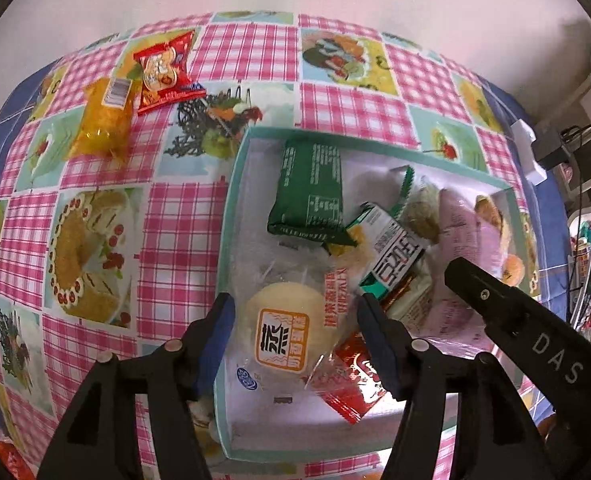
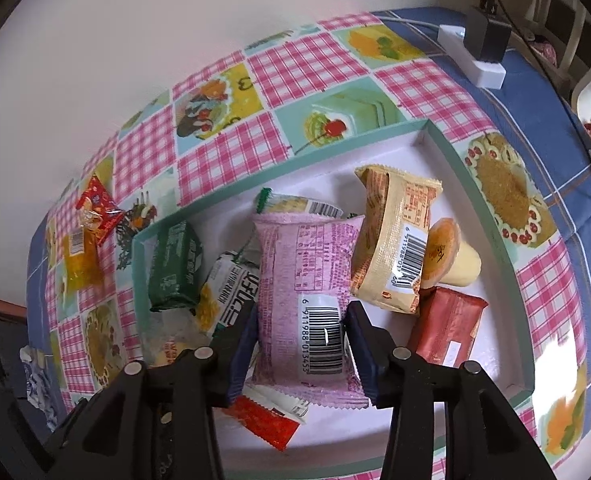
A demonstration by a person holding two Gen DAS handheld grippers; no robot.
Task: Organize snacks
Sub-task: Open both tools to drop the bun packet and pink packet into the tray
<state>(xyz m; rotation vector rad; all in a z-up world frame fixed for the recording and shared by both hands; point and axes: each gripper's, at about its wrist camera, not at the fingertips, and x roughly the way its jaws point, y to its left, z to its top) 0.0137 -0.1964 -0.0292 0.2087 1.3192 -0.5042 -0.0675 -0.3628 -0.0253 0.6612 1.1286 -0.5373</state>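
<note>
A teal-rimmed white box [image 1: 231, 208] [image 2: 451, 148] on the checked tablecloth holds several snacks. My left gripper [image 1: 295, 332] is open over the box's near left corner, its fingers either side of a clear-wrapped steamed bun [image 1: 283, 332]. My right gripper [image 2: 301, 332] is over the box, its jaws either side of a pink packet [image 2: 307, 280]; whether they grip it is unclear. A green packet [image 1: 309, 192] [image 2: 173, 268], a tan packet [image 2: 395, 240], a pudding cup [image 2: 449, 258] and a red-brown packet [image 2: 447, 326] also lie inside. A red packet [image 1: 165, 70] [image 2: 95, 204] and a yellow jelly pack [image 1: 103, 120] [image 2: 79, 260] lie outside on the cloth.
A white power strip with a black plug [image 2: 475, 50] lies at the table's far right edge. Shelves and clutter [image 1: 587, 264] stand beyond the table on the right. A wall runs behind the table.
</note>
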